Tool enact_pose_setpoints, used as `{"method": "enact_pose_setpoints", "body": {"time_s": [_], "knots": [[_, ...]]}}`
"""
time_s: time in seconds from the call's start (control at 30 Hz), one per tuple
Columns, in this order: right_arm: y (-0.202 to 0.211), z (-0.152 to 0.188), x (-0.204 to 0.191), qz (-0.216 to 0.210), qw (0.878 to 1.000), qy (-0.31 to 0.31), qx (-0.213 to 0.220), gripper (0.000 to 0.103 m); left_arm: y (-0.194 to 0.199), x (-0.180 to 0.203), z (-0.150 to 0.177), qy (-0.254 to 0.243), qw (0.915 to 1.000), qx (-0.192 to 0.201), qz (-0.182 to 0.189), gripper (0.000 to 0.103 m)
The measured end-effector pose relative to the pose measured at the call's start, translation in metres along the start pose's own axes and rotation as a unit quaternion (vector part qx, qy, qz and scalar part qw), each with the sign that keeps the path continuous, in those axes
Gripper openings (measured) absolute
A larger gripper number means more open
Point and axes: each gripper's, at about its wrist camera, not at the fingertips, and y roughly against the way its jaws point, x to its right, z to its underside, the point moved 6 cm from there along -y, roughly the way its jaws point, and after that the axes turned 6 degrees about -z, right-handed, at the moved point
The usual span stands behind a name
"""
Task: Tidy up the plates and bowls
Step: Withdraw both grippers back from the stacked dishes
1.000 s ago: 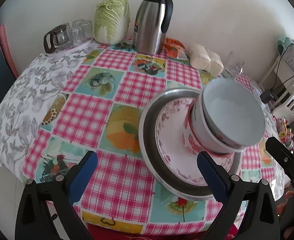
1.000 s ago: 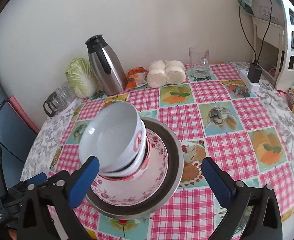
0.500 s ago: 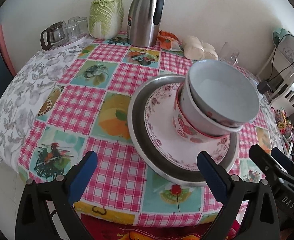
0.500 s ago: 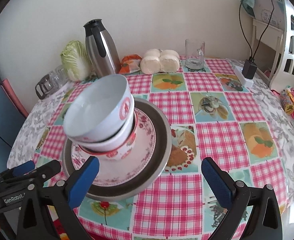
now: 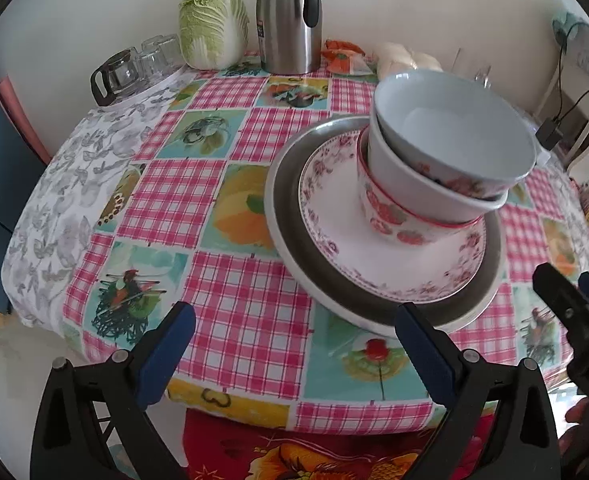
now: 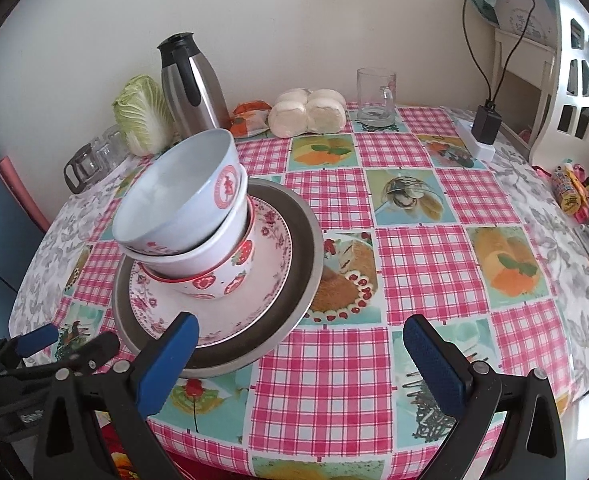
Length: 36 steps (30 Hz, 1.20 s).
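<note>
Resting on desk: three nested bowls leaning on floral plate, metal tray; left claw and right claw hovering spread, pinching nothing.

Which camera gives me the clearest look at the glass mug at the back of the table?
The right wrist view: the glass mug stands whole and unobstructed beside the steamed buns, handle showing. In the left wrist view only its upper part peeks over the top bowl.
</note>
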Motion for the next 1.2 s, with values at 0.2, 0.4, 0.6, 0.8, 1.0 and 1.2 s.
{"method": "enact_pose_setpoints", "body": {"time_s": [0.2,0.4,0.6,0.8,1.0,1.2], "knots": [[-0.001,0.002,0.002,0.001,1.000,0.001,-0.005,0.103,-0.003,-0.005,0.001,0.006,0.9998,-0.005,-0.017,0.100],[-0.007,0.004,0.004,0.002,1.000,0.000,-0.013,0.103,-0.007,-0.007,0.000,0.006,0.9997,-0.013,-0.019,0.100],[-0.012,0.005,0.006,0.002,1.000,0.000,-0.020,0.103,-0.012,-0.006,0.001,-0.001,0.9995,-0.023,-0.022,0.100],[-0.015,0.005,0.005,0.001,1.000,0.002,-0.025,0.103,-0.014,-0.006,0.002,-0.003,0.9993,-0.029,-0.022,0.100],[-0.018,0.007,0.005,0.002,0.999,0.006,-0.031,0.103,-0.016,-0.007,0.002,-0.005,0.9991,-0.034,-0.025,0.100],[-0.021,0.008,0.005,0.004,0.999,0.008,-0.036,0.103,-0.015,-0.007,0.003,-0.009,0.9989,-0.035,-0.029,0.100]]}}
